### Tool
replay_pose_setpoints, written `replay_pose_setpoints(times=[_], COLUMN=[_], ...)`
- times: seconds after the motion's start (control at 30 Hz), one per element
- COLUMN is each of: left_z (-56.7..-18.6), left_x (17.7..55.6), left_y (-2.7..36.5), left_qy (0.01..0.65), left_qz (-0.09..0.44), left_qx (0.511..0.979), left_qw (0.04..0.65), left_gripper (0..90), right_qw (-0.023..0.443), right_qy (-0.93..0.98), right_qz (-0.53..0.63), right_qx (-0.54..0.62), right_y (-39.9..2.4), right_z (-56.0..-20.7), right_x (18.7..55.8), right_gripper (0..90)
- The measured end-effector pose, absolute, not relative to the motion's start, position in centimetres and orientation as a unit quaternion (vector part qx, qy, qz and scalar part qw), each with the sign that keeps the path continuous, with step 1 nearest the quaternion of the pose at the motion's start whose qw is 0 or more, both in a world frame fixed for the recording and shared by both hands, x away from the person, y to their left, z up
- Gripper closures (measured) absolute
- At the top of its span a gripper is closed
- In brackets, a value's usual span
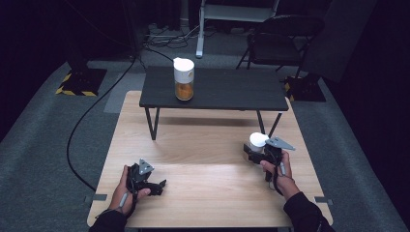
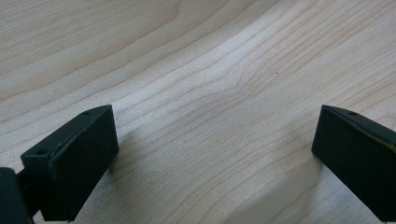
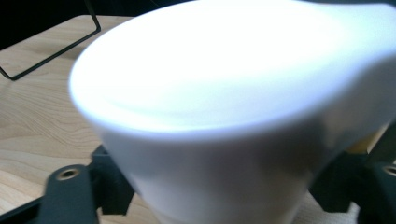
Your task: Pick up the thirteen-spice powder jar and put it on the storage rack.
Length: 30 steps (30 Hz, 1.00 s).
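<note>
Gripping: the right gripper (image 1: 258, 153), at the right of the high view, is clamping its black jaws on the base of a small white ceramic cup (image 3: 224, 116).
Left gripper (image 1: 157, 186): resting at lower left, jaws standing wide over bare wood.
Cup: sitting on the pale wooden table (image 1: 203, 145).
Beyond: a white-lidded jar (image 1: 183, 79) is standing on a black shelf (image 1: 227, 92), upper centre.

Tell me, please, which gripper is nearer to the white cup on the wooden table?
Right. The right gripper is closed on the white cup; the left gripper rests open across the wooden table, far from it.
</note>
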<state>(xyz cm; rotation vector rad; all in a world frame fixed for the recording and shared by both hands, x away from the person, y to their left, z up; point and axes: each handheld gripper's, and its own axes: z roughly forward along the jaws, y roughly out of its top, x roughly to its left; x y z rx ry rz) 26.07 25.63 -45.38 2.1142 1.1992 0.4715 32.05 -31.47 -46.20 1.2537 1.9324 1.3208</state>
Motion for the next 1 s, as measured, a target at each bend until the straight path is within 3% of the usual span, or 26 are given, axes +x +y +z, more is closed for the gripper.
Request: replay_pose_setpoints(times=[1.0], left_z=[-45.4], left_x=[26.1], left_y=[25.6], left_qy=[0.456], left_qz=[0.179], left_qx=[0.808], left_qw=[0.326], left_gripper=[0.5], right_qw=[0.273], right_qy=[0.696], right_qz=[0.502], right_qx=[0.434], right_y=[-31.5], right_z=[-45.3], right_x=[29.8], right_gripper=[28.2])
